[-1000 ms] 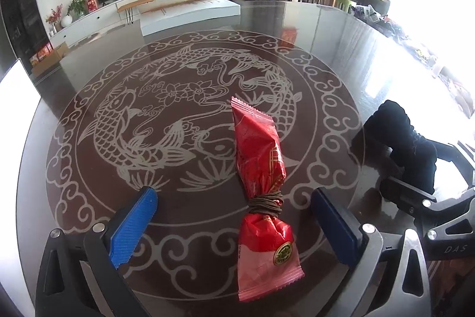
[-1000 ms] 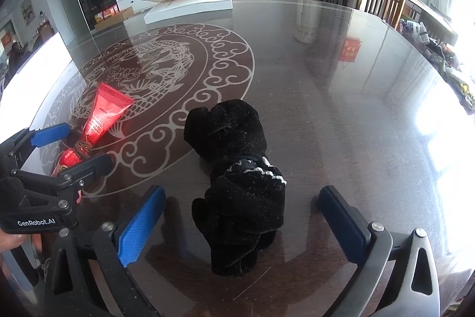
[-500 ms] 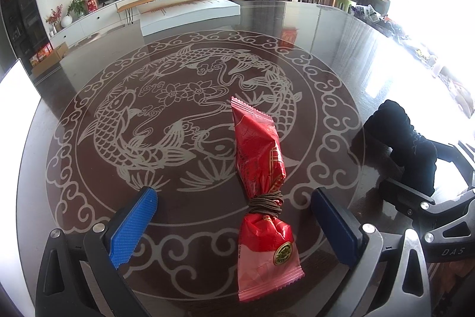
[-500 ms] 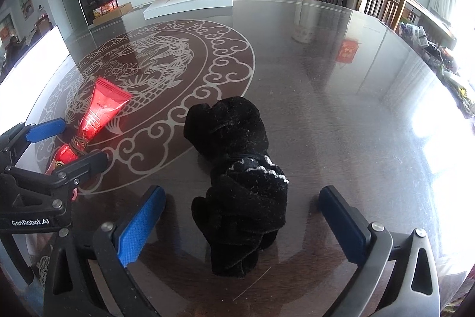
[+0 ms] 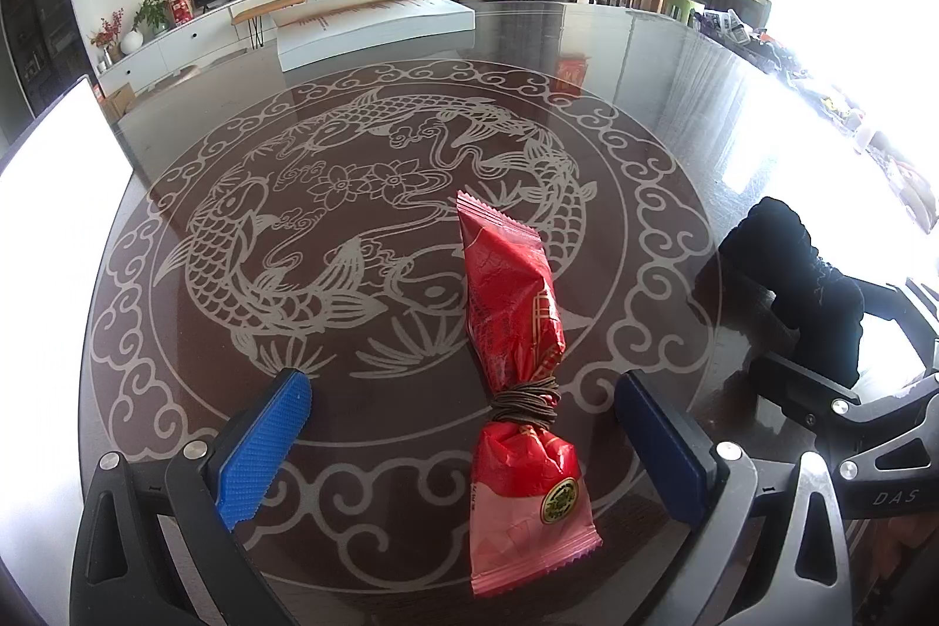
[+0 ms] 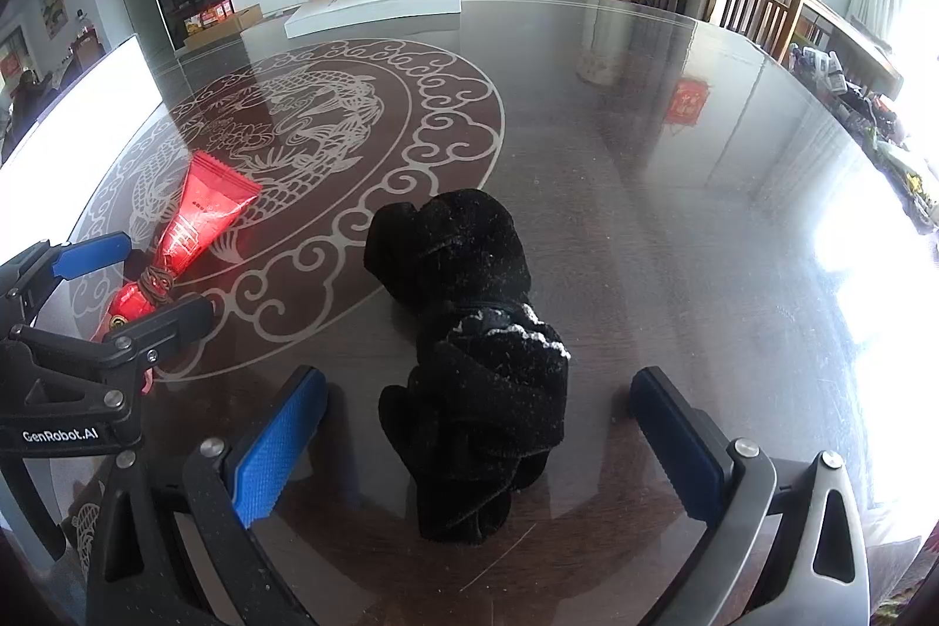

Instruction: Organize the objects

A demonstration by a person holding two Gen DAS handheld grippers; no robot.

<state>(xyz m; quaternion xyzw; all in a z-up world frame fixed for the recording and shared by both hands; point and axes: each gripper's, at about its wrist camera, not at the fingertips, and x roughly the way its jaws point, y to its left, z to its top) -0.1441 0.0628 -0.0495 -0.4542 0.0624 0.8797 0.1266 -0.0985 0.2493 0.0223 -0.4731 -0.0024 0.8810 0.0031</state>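
Note:
A red snack packet (image 5: pixel 516 338), tied round its middle with a brown band, lies on the dark glass table (image 5: pixel 645 57). My left gripper (image 5: pixel 463 426) is open, its blue pads on either side of the packet's tied waist without touching it. In the right wrist view a black fuzzy bundle of cloth (image 6: pixel 469 332) lies between the open fingers of my right gripper (image 6: pixel 478 426), also untouched. That view shows the red packet (image 6: pixel 193 227) and the left gripper (image 6: pixel 141 274) at the left. The black bundle (image 5: pixel 804 286) appears at the right edge of the left wrist view.
A flat white box (image 5: pixel 375 22) sits at the table's far edge. The table carries a pale fish-and-cloud pattern (image 5: pixel 328 227). A bright white panel (image 6: pixel 76 104) lies along the left. Wooden chairs (image 6: pixel 757 10) and clutter (image 6: pixel 851 86) line the right side.
The right gripper has eased slightly toward the black bundle; the left gripper and red packet look unmoved. Both stay open.

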